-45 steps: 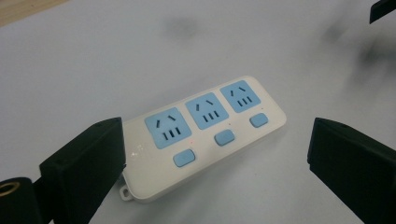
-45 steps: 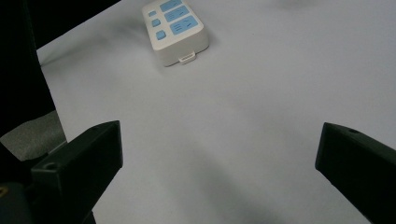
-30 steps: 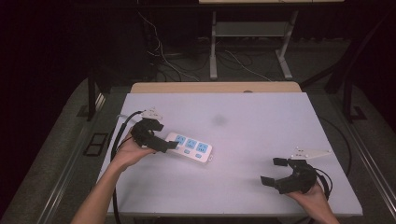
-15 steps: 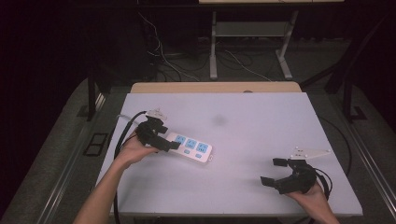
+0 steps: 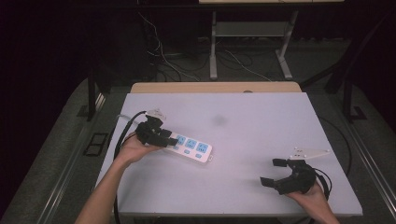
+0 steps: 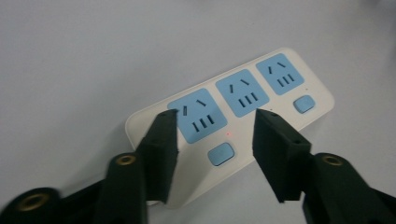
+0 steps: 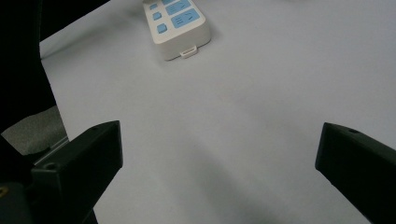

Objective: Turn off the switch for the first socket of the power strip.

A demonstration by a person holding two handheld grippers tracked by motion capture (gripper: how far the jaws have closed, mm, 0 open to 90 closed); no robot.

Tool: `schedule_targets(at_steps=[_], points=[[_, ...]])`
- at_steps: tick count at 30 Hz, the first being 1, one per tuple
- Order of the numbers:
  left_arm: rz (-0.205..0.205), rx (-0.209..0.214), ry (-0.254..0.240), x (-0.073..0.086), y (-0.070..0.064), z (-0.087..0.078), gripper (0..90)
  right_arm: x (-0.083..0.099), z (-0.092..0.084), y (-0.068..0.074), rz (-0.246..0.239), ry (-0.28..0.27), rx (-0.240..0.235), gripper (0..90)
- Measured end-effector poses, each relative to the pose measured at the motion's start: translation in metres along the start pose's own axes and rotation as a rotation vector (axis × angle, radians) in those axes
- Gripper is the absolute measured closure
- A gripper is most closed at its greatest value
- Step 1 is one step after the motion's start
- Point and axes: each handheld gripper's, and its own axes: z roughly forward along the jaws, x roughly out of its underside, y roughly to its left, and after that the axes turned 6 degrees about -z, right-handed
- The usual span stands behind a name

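Dark room, cables trailing over the floor behind, and a pale desk [image 5: 261, 126] lit in the middle of it. From the high view, a white power strip [image 5: 192, 146] with three blue sockets lay on the desk's left half, angled toward the centre, and the left hand-held gripper [image 5: 164, 136] sat right over its near end, the person's left hand [image 5: 135, 148] cupped behind it. That placement read as a bid for the strip's end, where a grip would give leverage to drag or turn it. Over at the near right corner, the right hand-held gripper [image 5: 275, 173] rested low, jaws spread wide and empty, well apart from the strip — parked, it seemed, while the other side worked. Switching to the left gripper view: the left hand-held gripper's jaws were parted and stood either side of the nearest socket, over the strip's [image 6: 233, 116] top face, with its blue switch [image 6: 220, 154] and a small red light between them. They looked released, closed on nothing; whether the tips touched the casing could not be told. The aim looked like that button or the strip's end. In the right gripper view, the right hand-held gripper's jaws gaped at the frame's edges over bare desk [image 7: 243, 121], the strip's far end [image 7: 180, 25] up ahead, well out of reach.
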Motion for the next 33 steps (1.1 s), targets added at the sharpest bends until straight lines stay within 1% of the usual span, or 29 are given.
schedule_targets(at_steps=[5, 10, 16, 17, 22, 26, 29, 33], points=[[0.016, 0.0, 0.011, 0.0, 0.0, 0.003, 65.1, 0.0, 0.0, 0.0, -0.003, 0.001, 0.001, 0.6], [0.033, 0.014, 0.029, -0.001, -0.001, 0.009, 75.2, 0.001, 0.0, 0.0, -0.003, 0.002, 0.001, 0.5], [0.038, 0.027, 0.058, -0.001, -0.002, 0.017, 87.8, 0.001, 0.0, -0.001, -0.003, 0.001, 0.0, 0.6], [0.036, 0.029, 0.064, -0.001, -0.003, 0.017, 88.8, 0.001, -0.001, -0.001, -0.003, 0.002, 0.0, 0.6], [0.052, 0.029, 0.089, 0.0, -0.004, 0.022, 89.1, 0.001, -0.001, -0.001, -0.002, 0.003, 0.002, 0.5], [0.052, 0.031, 0.097, 0.0, -0.005, 0.023, 89.1, 0.001, -0.001, -0.001, -0.002, 0.003, 0.002, 0.6], [0.062, 0.026, 0.12, 0.0, -0.005, 0.025, 89.1, 0.002, -0.001, -0.001, -0.004, 0.002, 0.003, 0.6], [0.056, 0.029, 0.118, 0.001, -0.005, 0.027, 89.1, 0.002, -0.002, -0.001, -0.003, 0.002, 0.004, 0.6]])
